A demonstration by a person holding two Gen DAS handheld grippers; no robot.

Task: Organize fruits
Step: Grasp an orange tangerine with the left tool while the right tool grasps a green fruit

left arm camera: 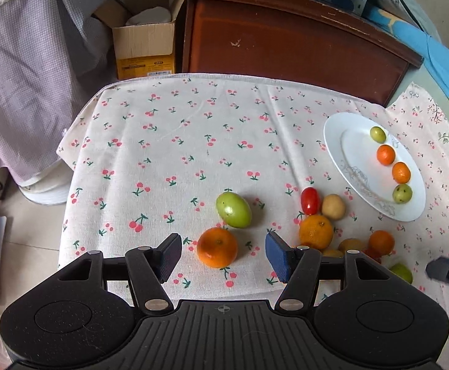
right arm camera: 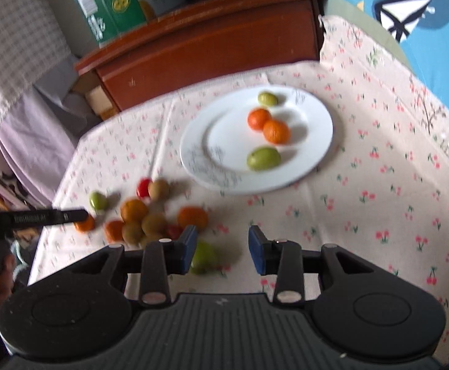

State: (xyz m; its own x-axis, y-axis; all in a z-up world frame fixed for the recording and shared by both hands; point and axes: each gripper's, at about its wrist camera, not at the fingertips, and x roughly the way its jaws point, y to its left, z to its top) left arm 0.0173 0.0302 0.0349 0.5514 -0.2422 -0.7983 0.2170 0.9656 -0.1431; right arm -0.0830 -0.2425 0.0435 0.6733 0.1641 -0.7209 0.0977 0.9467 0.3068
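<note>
A white plate (left arm camera: 341,141) at the right holds two green fruits and two small oranges in a row; it also shows in the right wrist view (right arm camera: 316,160). My left gripper (left arm camera: 223,254) is open, with an orange (left arm camera: 217,247) between its fingers and a green fruit (left arm camera: 233,210) just beyond. A pile of loose fruit lies to the right: a red tomato (left arm camera: 310,200), a tan fruit (left arm camera: 333,206), an orange (left arm camera: 316,232). My right gripper (right arm camera: 222,248) is open and empty, with a green fruit (right arm camera: 204,257) beside its left finger and the pile (right arm camera: 144,215) to its left.
The table wears a cherry-print cloth (left arm camera: 178,141). A brown wooden cabinet (left arm camera: 286,40) stands behind it, with a cardboard box (left arm camera: 144,40) on the floor at the left. A blue fabric (right arm camera: 409,15) lies at the far right. The view from the right wrist is blurred.
</note>
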